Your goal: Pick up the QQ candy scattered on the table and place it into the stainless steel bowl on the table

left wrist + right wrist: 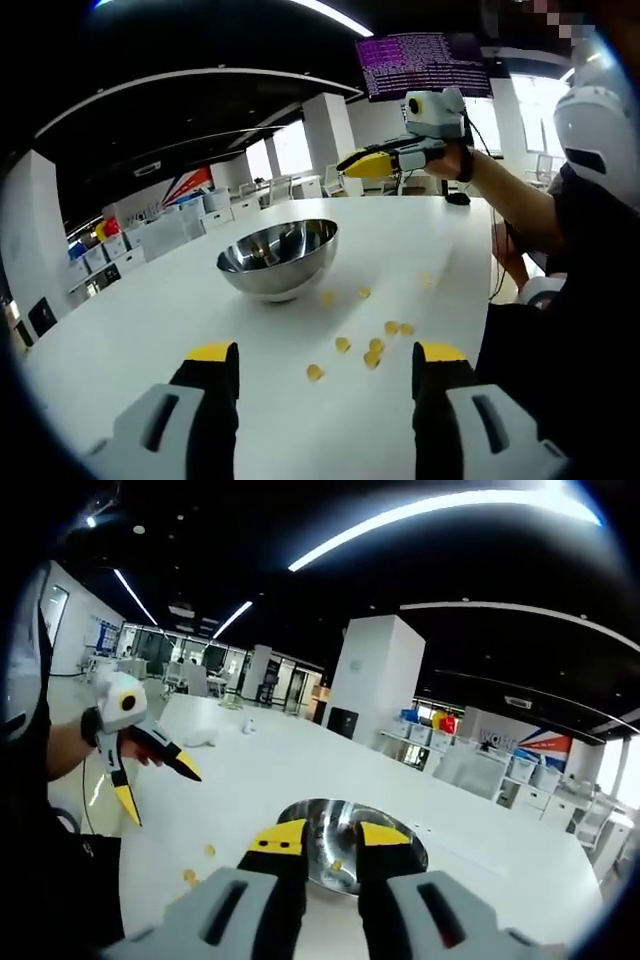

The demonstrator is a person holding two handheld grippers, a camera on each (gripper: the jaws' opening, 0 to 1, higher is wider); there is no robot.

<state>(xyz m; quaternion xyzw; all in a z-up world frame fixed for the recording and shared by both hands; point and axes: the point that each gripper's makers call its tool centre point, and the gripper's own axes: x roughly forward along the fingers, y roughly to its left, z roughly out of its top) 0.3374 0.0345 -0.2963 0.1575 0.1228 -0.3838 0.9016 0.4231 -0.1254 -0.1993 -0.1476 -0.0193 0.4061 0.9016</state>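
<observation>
The left gripper [325, 375], fingers wide, hangs low over the white surface [130, 330], seemingly lining up on the QQ candies [372, 352] at its 12 o'clock: small translucent yellow lumps. The right gripper [322, 845], fingers narrow, nothing visibly held, hovers above the stainless steel bowl [395, 840], probably to drop.

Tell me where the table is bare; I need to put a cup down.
Bare: the table beside the stainless steel bowl, away from the person, and behind it. Crowded: candies between bowl and person.
</observation>
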